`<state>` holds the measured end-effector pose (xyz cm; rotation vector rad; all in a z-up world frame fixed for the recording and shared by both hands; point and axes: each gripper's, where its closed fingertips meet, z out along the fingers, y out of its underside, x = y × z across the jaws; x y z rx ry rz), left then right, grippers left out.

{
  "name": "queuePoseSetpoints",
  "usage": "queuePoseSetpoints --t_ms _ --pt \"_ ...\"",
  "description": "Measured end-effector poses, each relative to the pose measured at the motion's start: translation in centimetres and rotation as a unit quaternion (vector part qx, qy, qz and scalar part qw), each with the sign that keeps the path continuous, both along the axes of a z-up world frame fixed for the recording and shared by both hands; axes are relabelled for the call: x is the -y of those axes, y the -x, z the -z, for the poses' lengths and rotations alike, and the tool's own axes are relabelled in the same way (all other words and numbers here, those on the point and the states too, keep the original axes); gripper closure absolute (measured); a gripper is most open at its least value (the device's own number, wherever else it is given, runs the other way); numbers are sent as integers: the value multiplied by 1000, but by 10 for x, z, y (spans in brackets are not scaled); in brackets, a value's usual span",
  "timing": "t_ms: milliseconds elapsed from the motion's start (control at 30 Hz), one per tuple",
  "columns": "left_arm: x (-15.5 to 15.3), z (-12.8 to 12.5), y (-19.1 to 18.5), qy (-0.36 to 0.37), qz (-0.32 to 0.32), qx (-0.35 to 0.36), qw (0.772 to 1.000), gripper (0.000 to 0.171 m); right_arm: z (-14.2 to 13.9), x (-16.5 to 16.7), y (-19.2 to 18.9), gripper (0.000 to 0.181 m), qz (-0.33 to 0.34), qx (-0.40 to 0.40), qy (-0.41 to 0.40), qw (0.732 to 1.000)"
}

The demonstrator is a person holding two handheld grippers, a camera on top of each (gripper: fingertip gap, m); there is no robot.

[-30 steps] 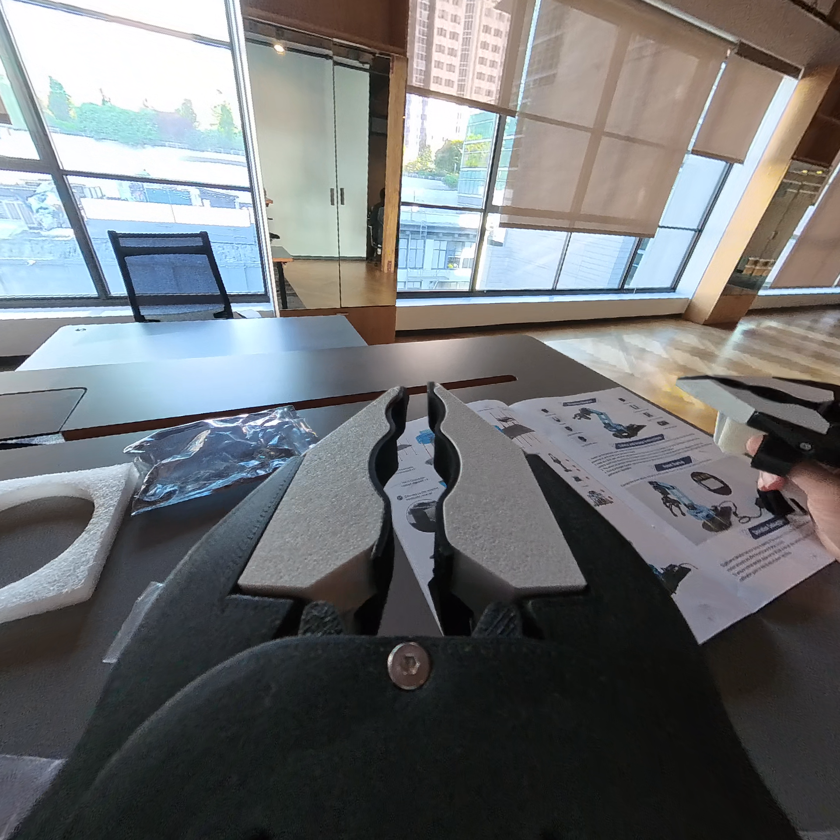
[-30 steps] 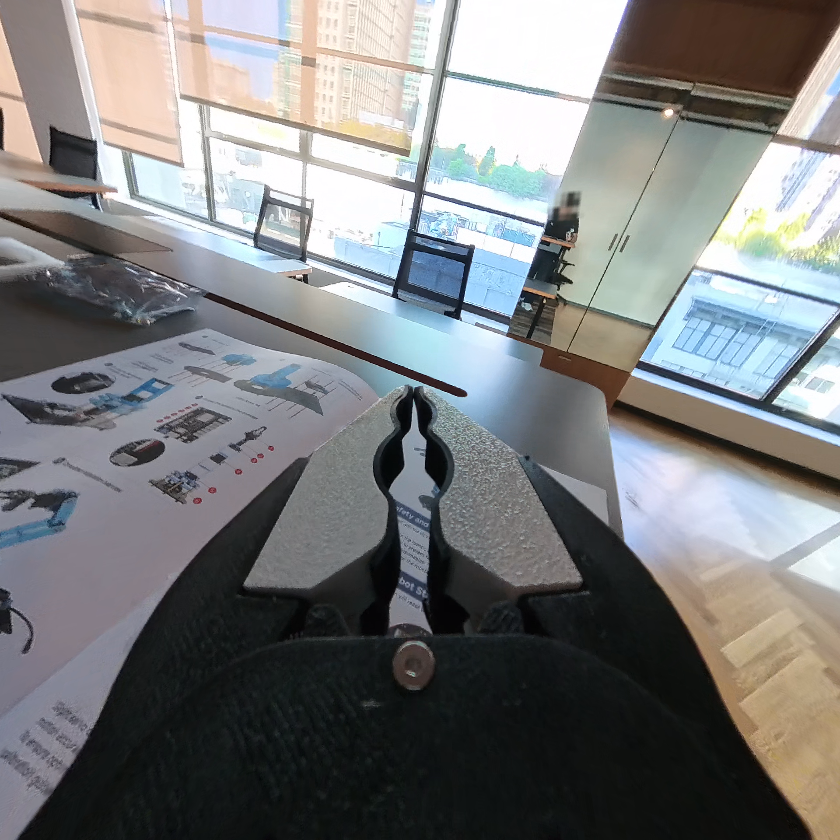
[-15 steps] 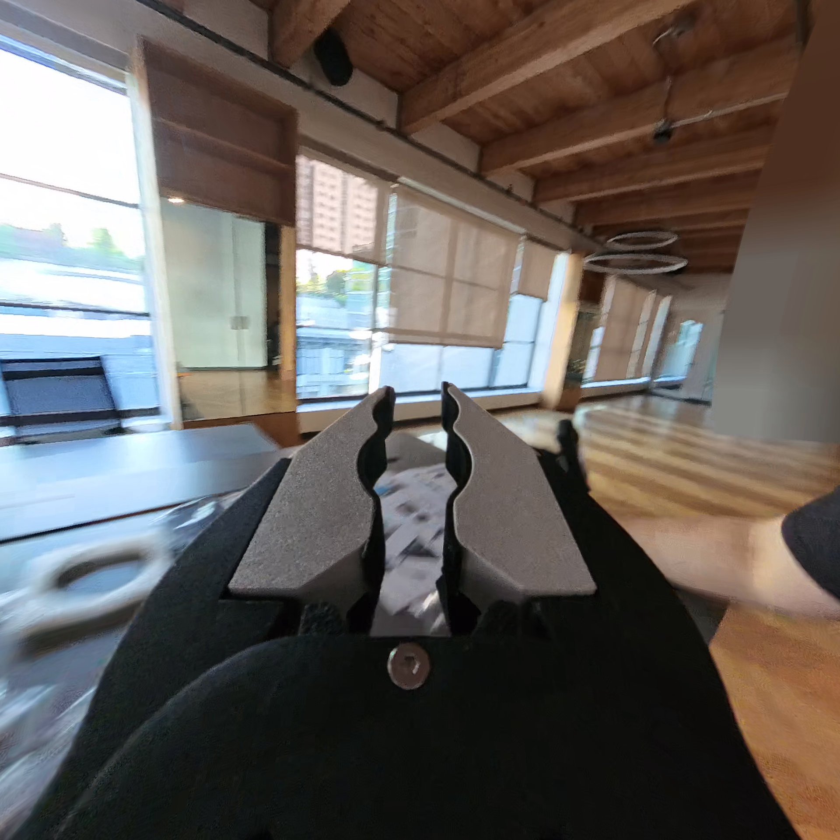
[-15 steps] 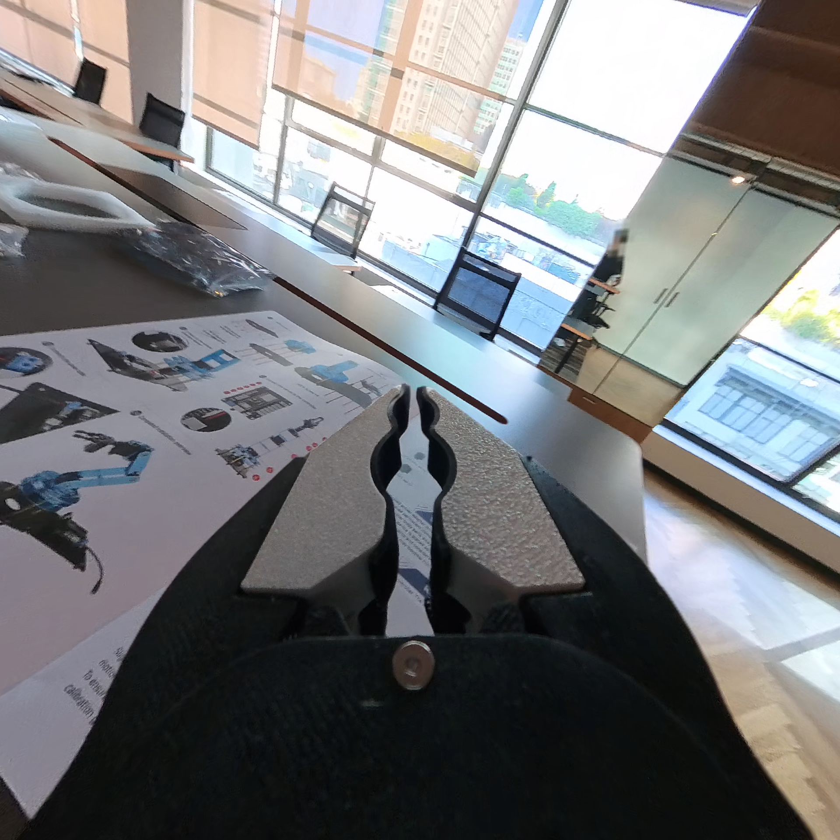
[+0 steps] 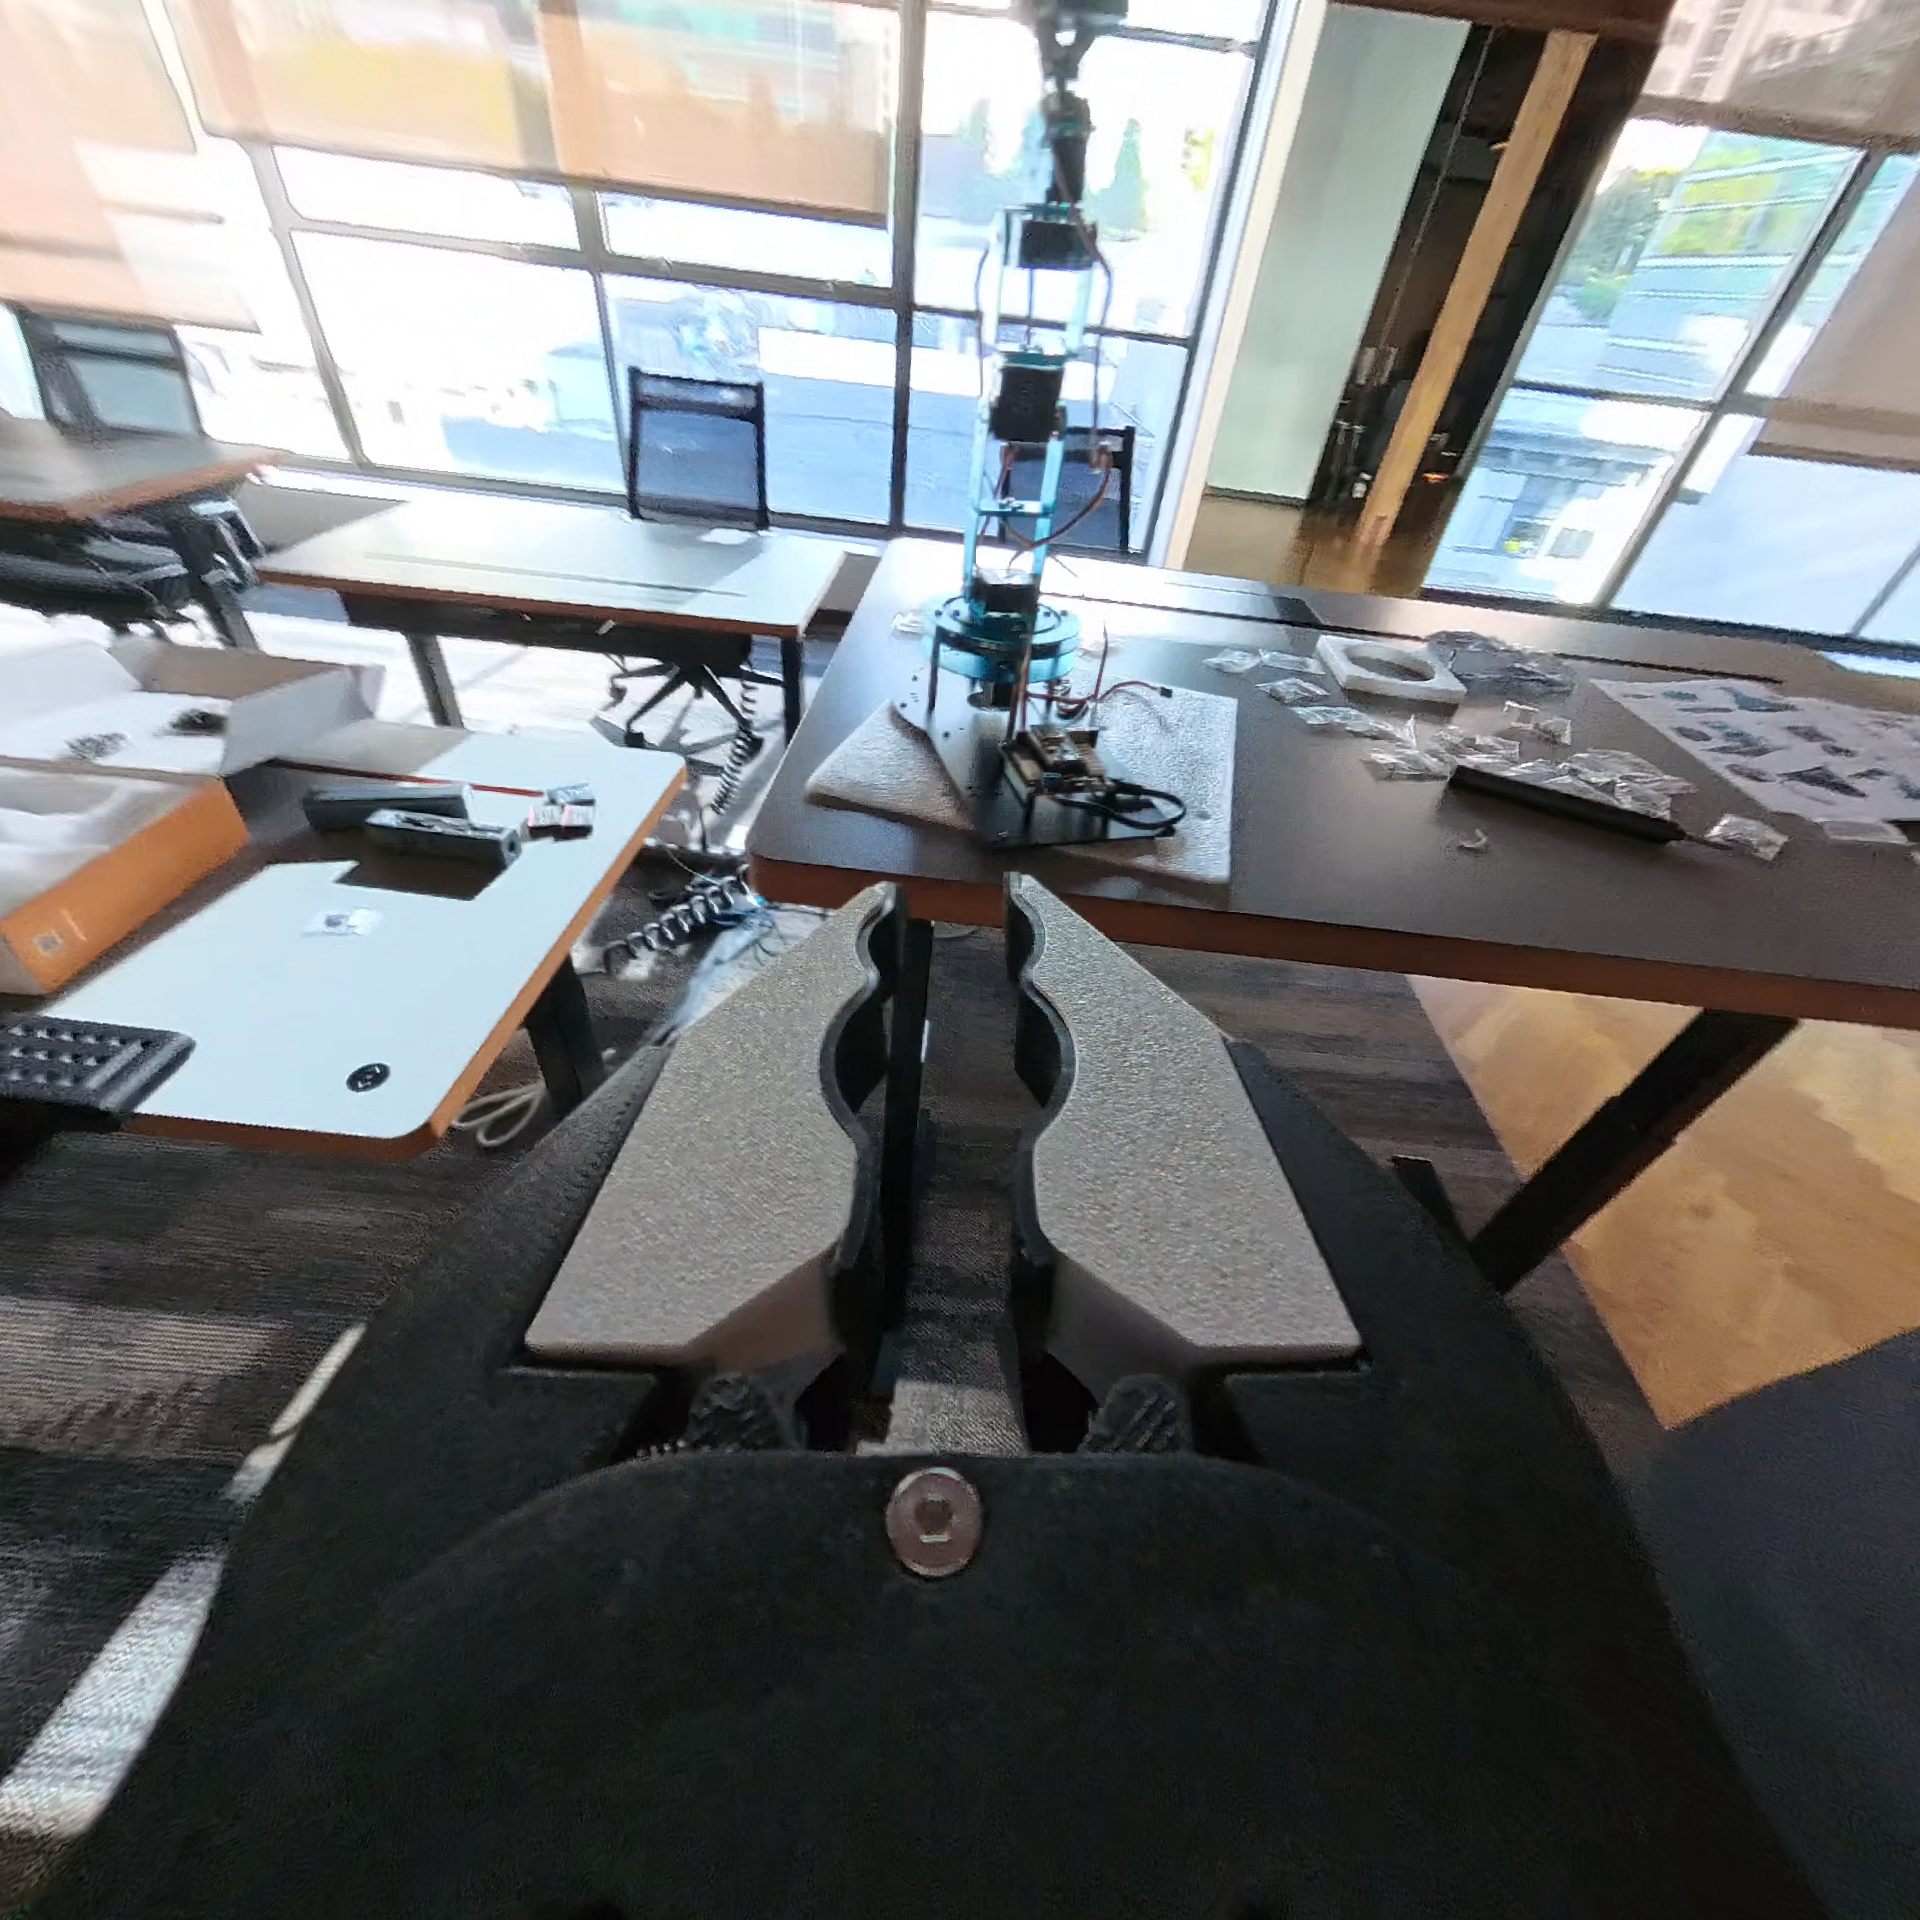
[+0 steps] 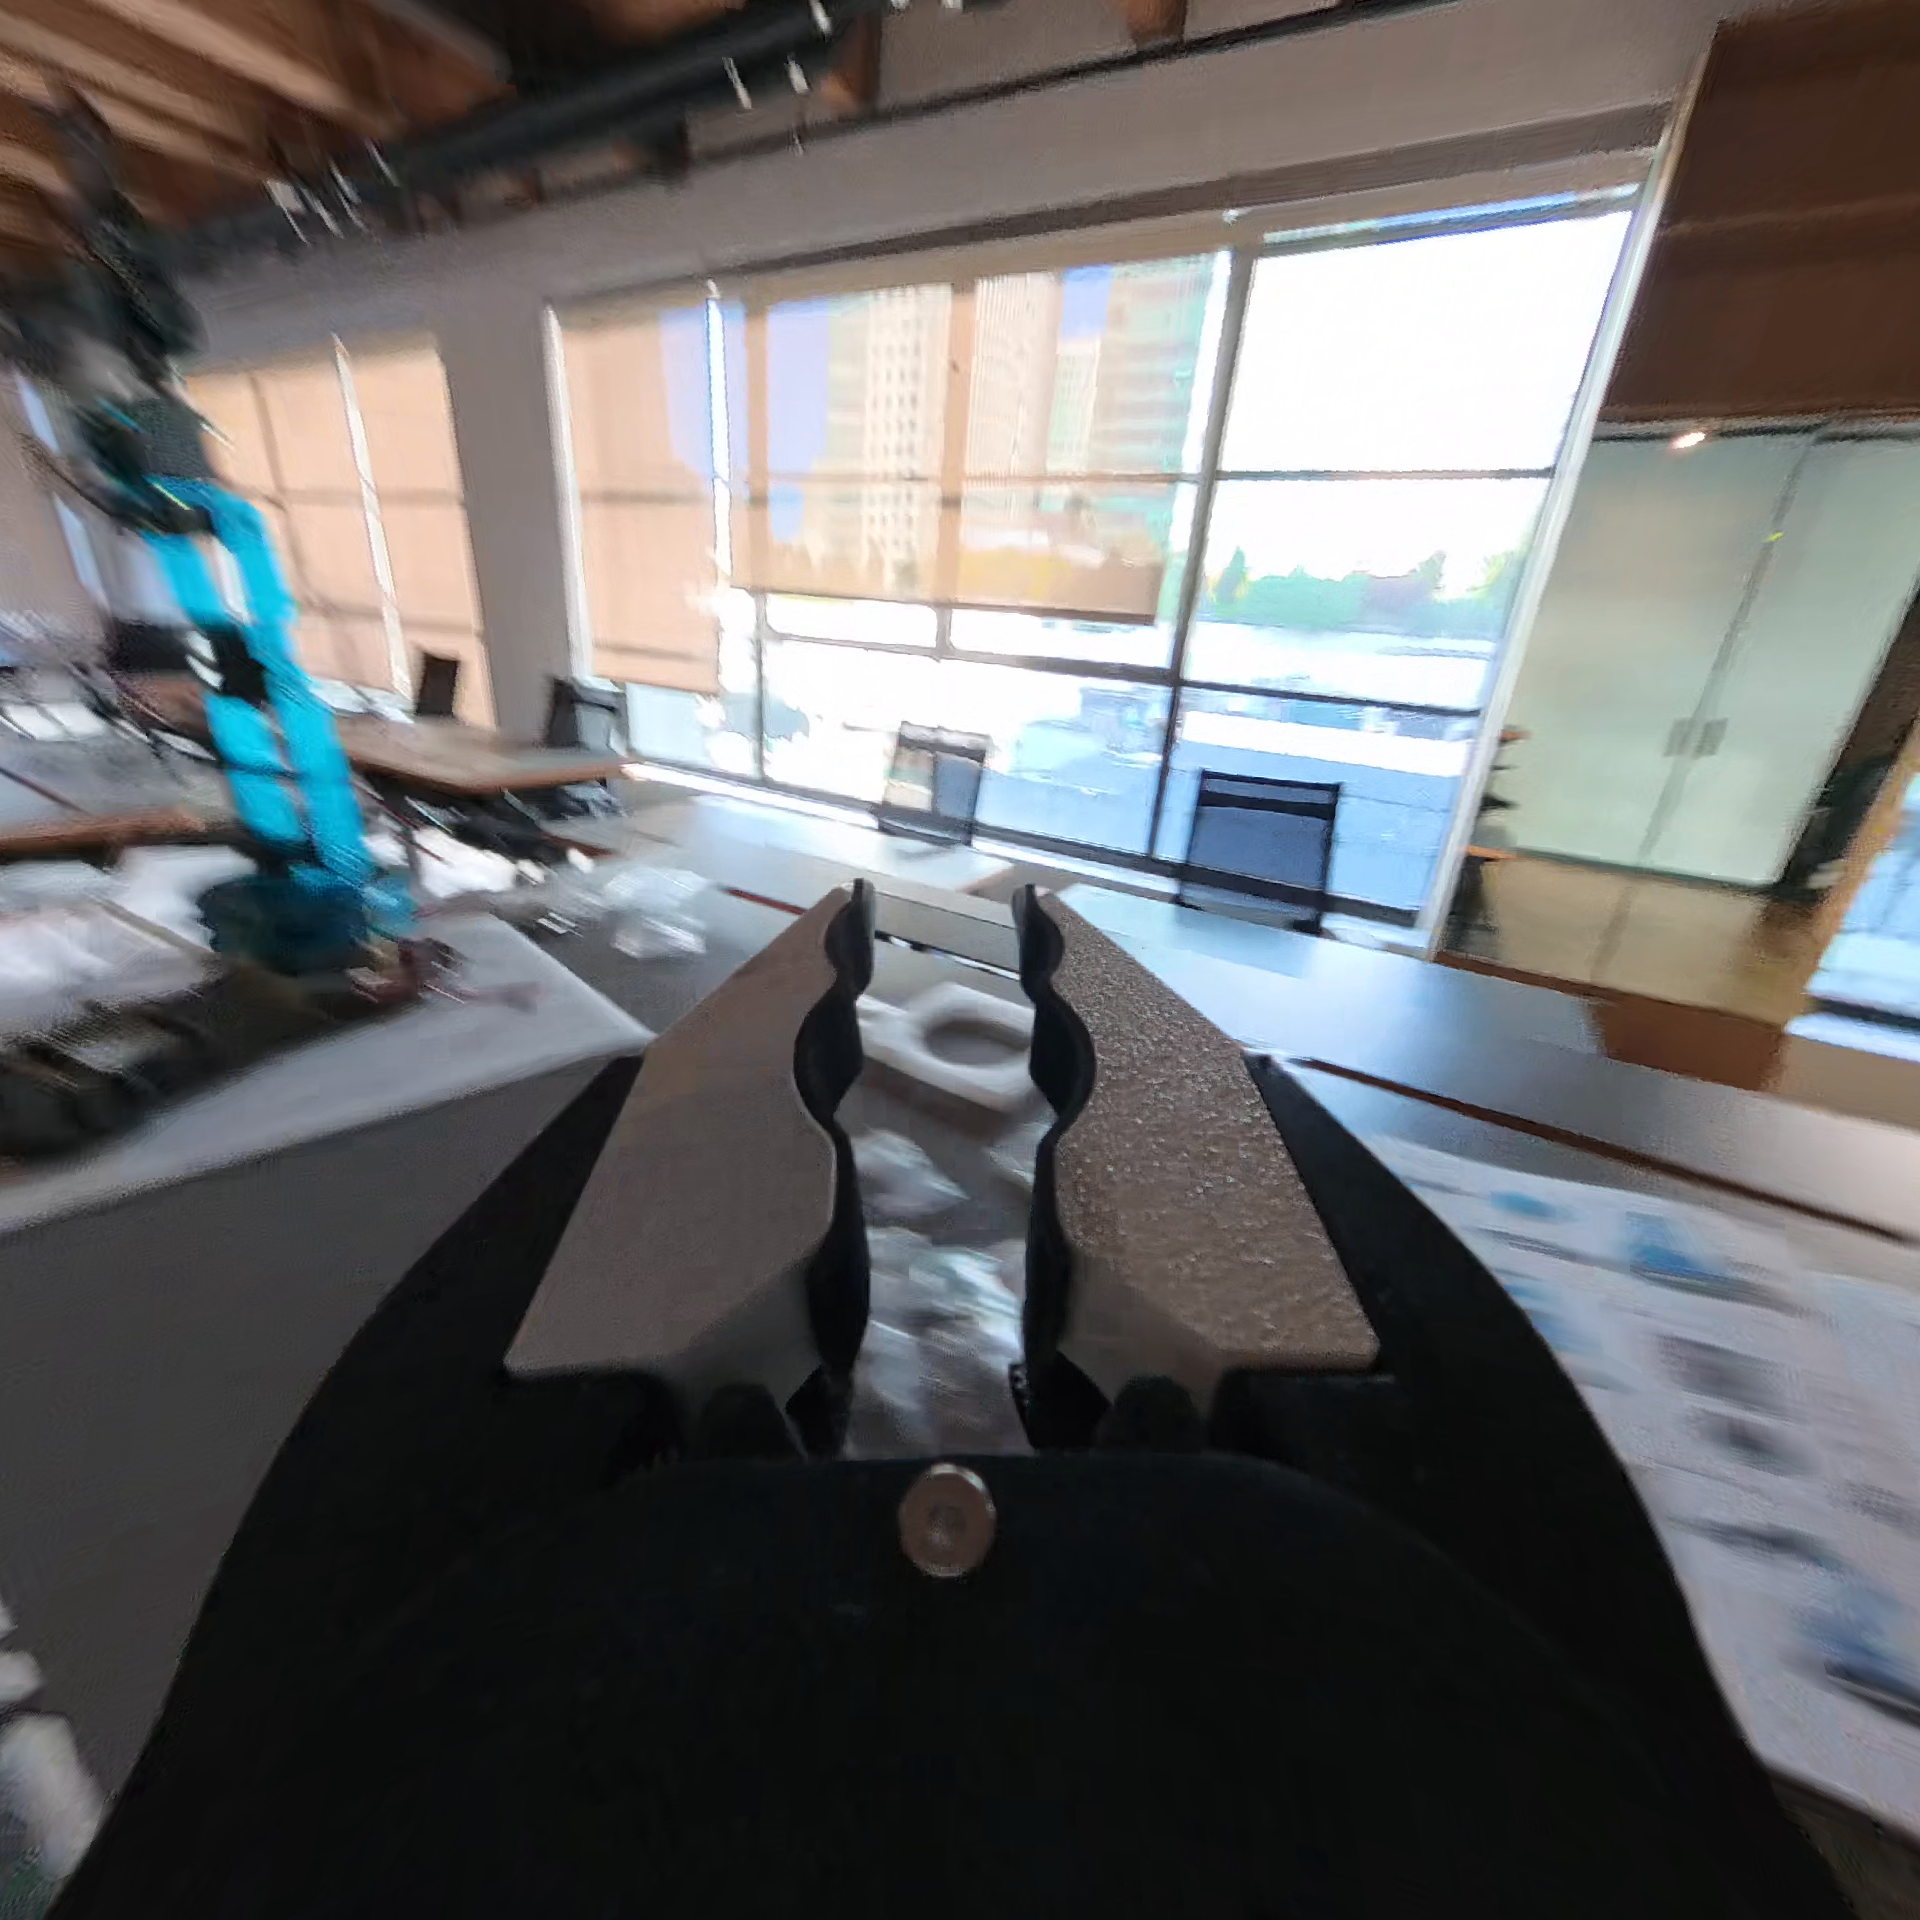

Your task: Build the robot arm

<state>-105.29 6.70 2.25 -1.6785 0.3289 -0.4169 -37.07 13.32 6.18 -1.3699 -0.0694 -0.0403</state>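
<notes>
A dark table (image 5: 1351, 873) is taken as the reference. A small blue robot arm (image 5: 1023, 416) is mounted upright on a black base plate set on a white foam pad (image 5: 1174, 769) near its left end. To the right, a white foam frame (image 5: 1387, 670), small clear bags (image 5: 1455, 743) and a printed sheet (image 5: 1787, 732) are laid. Left of it, a white desk (image 5: 312, 997) is seen.

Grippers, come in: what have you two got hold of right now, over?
Left gripper open, empty, off the dark table. Right gripper open, empty, above small clear bags. Blue robot arm on table, untouched. View blurred.
</notes>
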Motion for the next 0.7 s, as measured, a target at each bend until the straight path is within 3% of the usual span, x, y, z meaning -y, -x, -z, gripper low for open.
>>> queuePoseSetpoints --t_ms 67,133,300,400,500,567,700 --pt "-19 -5 31 10 19 9 1000 153 -4 -30 75 155 -62 -54 10 997" --pt "-45 -14 48 -10 46 8 999 157 -17 -55 130 162 -81 -67 25 994" --pt "-140 -45 39 -56 141 56 987 167 -75 -78 238 177 -132 20 -16 991" --pt "-191 -61 19 -68 212 105 969 171 -78 -99 283 181 -166 31 16 985" --pt "-244 -64 11 -76 238 115 961 171 -80 -127 314 181 -172 35 -15 984" --pt "-278 -66 9 -72 249 123 958 171 -89 -157 325 181 -149 34 -42 987" --pt "-341 -63 -8 -61 310 135 939 171 -101 -216 374 181 -182 32 -14 983"
